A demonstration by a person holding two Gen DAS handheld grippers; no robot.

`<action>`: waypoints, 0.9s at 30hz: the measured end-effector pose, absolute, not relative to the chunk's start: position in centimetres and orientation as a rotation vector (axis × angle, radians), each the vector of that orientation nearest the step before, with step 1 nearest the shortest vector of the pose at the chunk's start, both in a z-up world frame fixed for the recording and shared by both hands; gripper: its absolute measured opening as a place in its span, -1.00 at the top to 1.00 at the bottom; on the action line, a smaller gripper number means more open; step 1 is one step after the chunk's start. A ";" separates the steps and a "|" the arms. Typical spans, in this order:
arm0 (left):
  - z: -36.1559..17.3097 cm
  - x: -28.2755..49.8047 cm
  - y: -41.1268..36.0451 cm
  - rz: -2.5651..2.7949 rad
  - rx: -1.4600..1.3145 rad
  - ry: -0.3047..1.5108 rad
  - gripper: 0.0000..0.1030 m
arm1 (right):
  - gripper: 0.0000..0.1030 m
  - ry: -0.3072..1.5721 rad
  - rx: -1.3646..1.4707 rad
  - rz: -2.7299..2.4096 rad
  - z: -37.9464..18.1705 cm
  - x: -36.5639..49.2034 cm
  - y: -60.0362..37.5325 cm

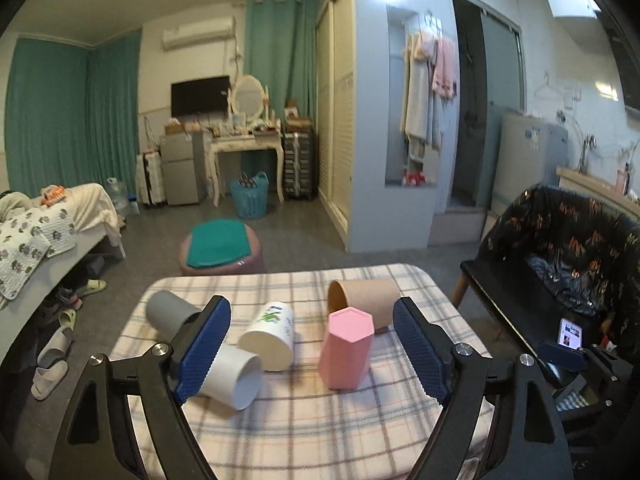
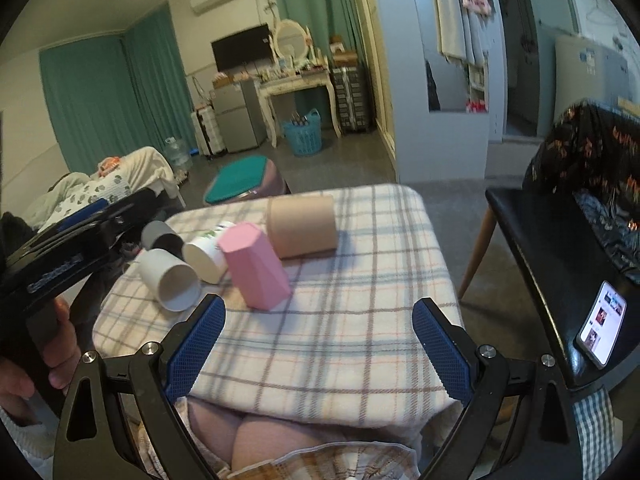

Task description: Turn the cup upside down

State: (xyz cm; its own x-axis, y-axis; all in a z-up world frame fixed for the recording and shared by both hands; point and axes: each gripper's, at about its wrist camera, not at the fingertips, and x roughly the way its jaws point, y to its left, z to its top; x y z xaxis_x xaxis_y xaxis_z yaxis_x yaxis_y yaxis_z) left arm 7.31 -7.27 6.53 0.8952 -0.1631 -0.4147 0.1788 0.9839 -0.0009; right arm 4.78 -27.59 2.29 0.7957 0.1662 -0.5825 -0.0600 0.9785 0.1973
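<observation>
A pink hexagonal cup stands upside down on the plaid-covered table. Around it lie cups on their sides: a plain white one, a white printed one, a grey one and a tan one. My left gripper is open and empty, fingers either side of the pink and printed cups. My right gripper is open and empty at the table's near edge; the left gripper's body shows at its left.
A black chair with a phone on its seat stands right of the table. A pink stool with a teal cushion sits beyond the table. A bed is at the left.
</observation>
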 end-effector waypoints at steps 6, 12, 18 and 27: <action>6.3 3.6 -5.0 -0.147 0.027 0.363 -0.71 | -0.85 0.550 0.132 0.128 2.6 2.1 -25.5; 4.2 0.7 -3.7 -0.090 0.005 0.295 -0.84 | -0.85 0.486 0.111 0.123 1.7 0.7 -24.8; 1.2 -0.8 -3.2 -0.055 0.002 0.295 -0.89 | -0.99 0.459 0.082 0.104 0.5 -0.7 -24.0; -1.1 -1.5 -2.6 -0.013 0.005 0.328 -0.96 | -0.99 0.430 0.075 0.080 -0.3 -1.4 -23.9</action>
